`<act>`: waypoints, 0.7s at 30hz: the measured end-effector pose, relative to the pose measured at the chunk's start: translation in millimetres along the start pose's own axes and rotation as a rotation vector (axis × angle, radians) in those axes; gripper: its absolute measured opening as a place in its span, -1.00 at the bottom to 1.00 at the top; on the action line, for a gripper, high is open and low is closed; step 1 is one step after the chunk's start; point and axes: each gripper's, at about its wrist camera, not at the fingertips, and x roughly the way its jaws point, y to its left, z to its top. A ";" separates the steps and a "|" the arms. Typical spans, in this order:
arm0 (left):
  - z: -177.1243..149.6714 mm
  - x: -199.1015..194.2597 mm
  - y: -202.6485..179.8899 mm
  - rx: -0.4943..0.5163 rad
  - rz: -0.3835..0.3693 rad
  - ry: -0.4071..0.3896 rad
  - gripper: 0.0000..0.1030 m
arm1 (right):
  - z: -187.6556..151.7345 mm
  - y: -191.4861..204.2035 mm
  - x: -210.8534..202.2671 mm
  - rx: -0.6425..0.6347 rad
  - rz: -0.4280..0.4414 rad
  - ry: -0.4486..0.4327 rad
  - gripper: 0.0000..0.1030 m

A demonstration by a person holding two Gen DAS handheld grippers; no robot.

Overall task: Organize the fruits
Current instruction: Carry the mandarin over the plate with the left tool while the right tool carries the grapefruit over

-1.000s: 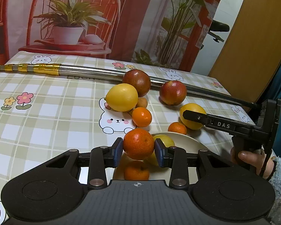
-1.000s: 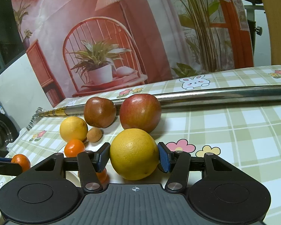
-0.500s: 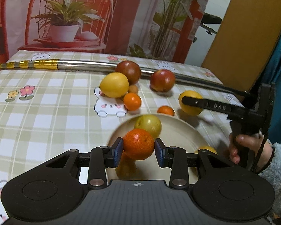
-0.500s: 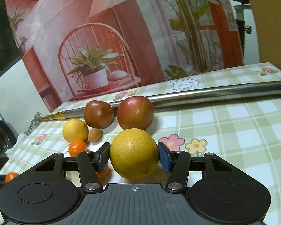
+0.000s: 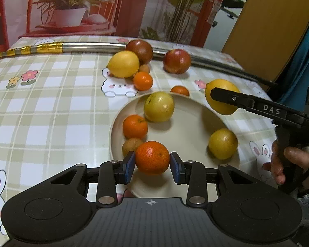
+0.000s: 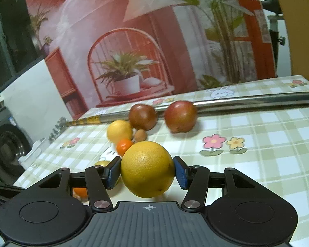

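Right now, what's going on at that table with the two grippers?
A person is sorting fruit into the beige plate. The left gripper holds a mandarin over the plate's near edge; the right gripper holds a large yellow citrus off the table. Four fruits sit in the plate; others lie by the metal pole.

— What are my jaws lined with?
— Blue, rubbery-looking pads; the frame is matt black plastic, ribbed at the base. The small round orange mandarin has a dimpled, slightly shiny peel.
— And around it?
— A smooth, matt beige plate, a glossy checked cloth on the worktop, and a polished steel pole with shiny gold-banded wrap.
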 end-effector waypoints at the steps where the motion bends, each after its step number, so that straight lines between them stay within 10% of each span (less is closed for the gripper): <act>1: -0.5 1.2 0.7 -0.001 0.006 0.009 -0.25 | -0.6 2.7 0.6 -0.006 0.001 0.005 -0.01; 21: 0.8 15.4 0.1 0.066 0.072 -0.028 -0.25 | -4.8 21.6 12.0 -0.062 -0.001 0.055 -0.01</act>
